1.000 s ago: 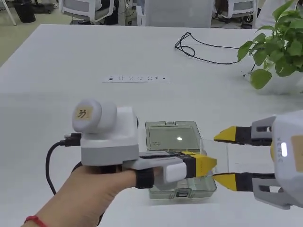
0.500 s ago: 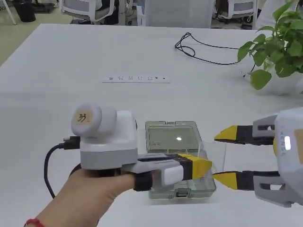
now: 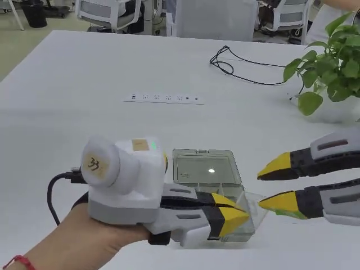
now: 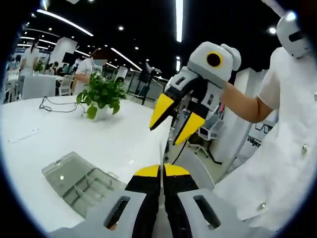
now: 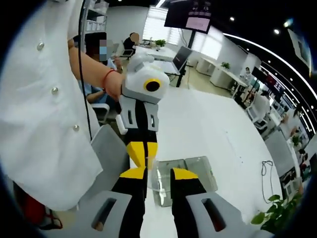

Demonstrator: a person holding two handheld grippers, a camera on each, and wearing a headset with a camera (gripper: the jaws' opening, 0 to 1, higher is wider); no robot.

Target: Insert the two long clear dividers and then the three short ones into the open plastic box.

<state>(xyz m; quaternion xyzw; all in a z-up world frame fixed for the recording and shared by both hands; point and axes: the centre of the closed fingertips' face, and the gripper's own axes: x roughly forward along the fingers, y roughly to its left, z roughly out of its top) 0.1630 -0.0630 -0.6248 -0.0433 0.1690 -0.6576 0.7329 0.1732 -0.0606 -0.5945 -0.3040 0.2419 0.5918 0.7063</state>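
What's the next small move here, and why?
Probably close the right gripper on the free end of the clear divider. Its jaws stand open about the divider, while the left gripper pinches the other end by the open box.

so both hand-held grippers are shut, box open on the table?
No: only the left hand-held gripper is shut, on a clear divider; the right hand-held gripper is open, jaws apart in the head view. The box is open on the table.

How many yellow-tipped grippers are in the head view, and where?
2. The left gripper is at the near side of the open box, shut on a clear divider. The right gripper is to the box's right, jaws open.
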